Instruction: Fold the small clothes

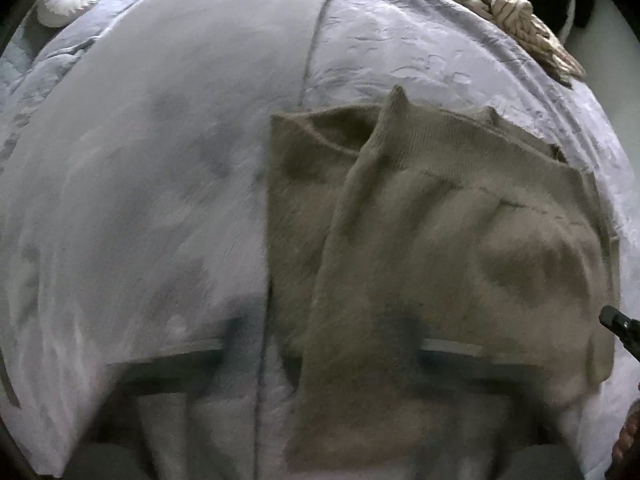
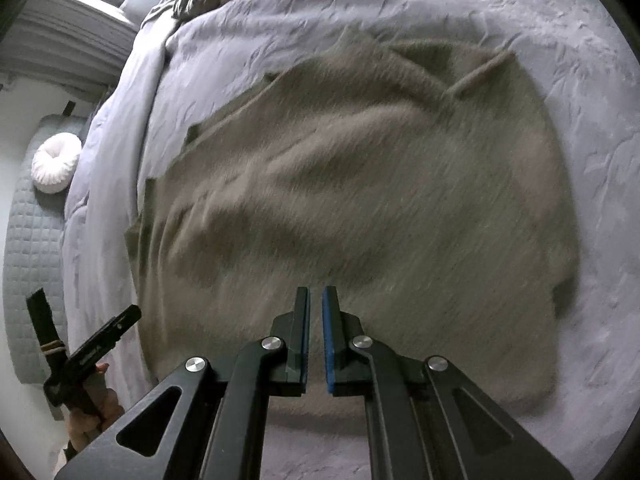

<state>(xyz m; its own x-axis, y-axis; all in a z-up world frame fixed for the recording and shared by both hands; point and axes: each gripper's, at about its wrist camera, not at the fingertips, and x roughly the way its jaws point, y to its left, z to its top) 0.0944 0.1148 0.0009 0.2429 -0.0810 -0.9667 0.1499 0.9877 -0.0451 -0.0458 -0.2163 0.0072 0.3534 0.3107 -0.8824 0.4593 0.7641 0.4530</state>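
R fingers (image 2: 329,320) sit a sliver apart w/ nothing between the pads, hanging just over the near edge of the tan garment (image 2: 360,208), while the L gripper (image 1: 320,354) is spread wide and empty, its fingers only a blur low in its own view. The garment lies folded on the pale bedspread (image 2: 560,60), straight ahead of the R gripper (image 2: 316,320) and ahead-right of the L one, long axis running away from both toward the far ribbed hem. R hand's nearer, so I'd reckon it leads the next fold; white round cushion (image 2: 56,168) sits well off to the left.
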